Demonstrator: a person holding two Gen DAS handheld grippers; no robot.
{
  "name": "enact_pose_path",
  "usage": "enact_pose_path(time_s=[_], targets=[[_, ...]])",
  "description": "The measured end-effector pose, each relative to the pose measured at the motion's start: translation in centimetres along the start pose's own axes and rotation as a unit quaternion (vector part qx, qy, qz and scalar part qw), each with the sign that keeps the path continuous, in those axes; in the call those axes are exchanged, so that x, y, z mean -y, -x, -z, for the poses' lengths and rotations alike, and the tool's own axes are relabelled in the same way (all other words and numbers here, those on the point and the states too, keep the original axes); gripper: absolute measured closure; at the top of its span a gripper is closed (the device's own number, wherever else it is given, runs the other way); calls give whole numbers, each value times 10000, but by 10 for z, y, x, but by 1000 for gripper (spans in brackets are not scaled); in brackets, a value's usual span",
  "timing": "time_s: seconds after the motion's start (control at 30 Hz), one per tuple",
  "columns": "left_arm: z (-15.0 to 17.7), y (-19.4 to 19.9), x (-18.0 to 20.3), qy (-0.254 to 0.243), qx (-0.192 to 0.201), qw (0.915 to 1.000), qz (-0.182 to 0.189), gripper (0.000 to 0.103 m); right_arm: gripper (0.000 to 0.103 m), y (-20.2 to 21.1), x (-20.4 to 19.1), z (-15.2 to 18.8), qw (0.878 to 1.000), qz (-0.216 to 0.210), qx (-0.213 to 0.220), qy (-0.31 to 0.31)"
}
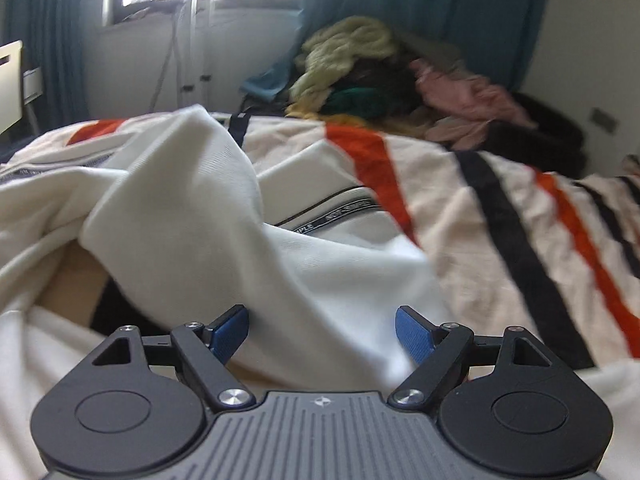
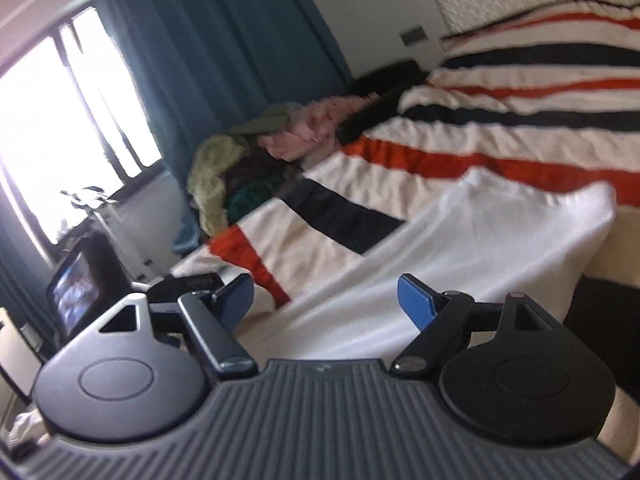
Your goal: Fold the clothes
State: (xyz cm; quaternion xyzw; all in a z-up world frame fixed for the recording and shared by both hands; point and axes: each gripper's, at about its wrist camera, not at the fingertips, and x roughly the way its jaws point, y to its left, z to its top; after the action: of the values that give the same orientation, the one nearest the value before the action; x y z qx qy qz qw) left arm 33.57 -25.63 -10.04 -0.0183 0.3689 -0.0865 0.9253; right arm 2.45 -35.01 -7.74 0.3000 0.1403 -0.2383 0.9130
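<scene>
**White Garment on Striped Bed, Both Grippers Open**

The left gripper (image 1: 322, 330) has its jaws spread wide and grips nothing. Its blue ribbed pads (image 1: 230, 332) flank a raised fold of the white garment (image 1: 192, 208) without pressing it. The garment is a smooth, fine-knit fabric, bunched into soft rounded folds, and fills the left wrist view from 9 to 6 o'clock. A woven tape with black lettering (image 1: 340, 208) runs across it near centre.

The right gripper (image 2: 326, 304) likewise stands wide open and empty. In its view the white garment (image 2: 460, 248) lies flatter, spreading from centre towards 3 o'clock.

The garment rests on a cream bedspread (image 1: 480, 208) with orange and black stripes and a slightly crumpled surface. A heap of clothes (image 1: 384, 80), yellow-green, dark green and pink, sits at 12 to 1 o'clock before a teal curtain (image 1: 460, 8). Both views are motion-blurred.
</scene>
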Motion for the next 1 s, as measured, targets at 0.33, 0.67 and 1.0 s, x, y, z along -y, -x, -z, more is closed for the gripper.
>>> enact_pose_path(time_s=[0.33,0.67,1.0], targets=[[-30,-23,14,-596,267,9979,-12,95,21,-45,7,26,9985,432,-277,-184],[-15,135,-43,-403,1999,9752,858,96,22,-13,-13,25,9981,305,264,460],[-46,187,-52,-240,2283,9594,1640,97,21,26,-18,22,9959,275,719,466]])
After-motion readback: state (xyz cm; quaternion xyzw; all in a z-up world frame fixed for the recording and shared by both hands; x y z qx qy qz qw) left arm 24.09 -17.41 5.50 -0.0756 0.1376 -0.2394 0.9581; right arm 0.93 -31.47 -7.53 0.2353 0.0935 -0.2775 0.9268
